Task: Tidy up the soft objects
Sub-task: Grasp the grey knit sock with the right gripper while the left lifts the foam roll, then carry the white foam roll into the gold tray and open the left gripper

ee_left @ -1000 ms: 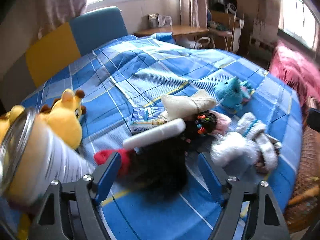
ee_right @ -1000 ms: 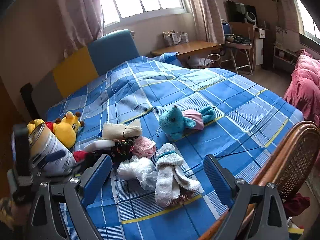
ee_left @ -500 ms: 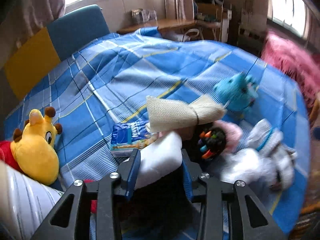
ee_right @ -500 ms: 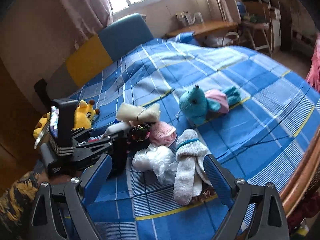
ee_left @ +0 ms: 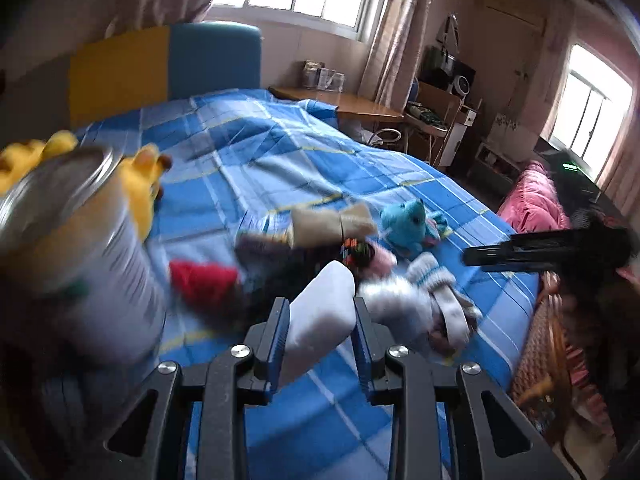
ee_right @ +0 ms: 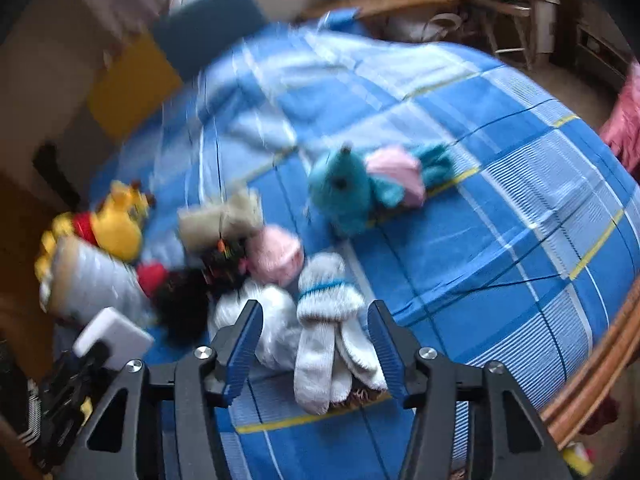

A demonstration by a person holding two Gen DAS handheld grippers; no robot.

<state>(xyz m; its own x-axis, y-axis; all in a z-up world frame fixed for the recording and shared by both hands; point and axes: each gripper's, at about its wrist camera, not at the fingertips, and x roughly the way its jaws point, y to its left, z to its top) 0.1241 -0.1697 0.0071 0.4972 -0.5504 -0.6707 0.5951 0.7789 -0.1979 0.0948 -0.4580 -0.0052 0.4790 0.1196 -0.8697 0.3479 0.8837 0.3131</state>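
The white soft roll point(ee_left: 320, 312) you hold is clamped between the left gripper point(ee_left: 320, 334) jaws, lifted above the bed point(ee_left: 280, 152). It looks light and squashy, so keep your grip at its middle. Your right gripper point(ee_right: 316, 340) jaws are closing around the white socks point(ee_right: 328, 332), not yet pressing; they look limp, so take the bundle at its cuff.

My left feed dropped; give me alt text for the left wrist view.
The left hand-held gripper is clamped on a white soft roll above the blue plaid bed. Beyond lie socks, a teal plush and a yellow plush; a tin blurs at left.
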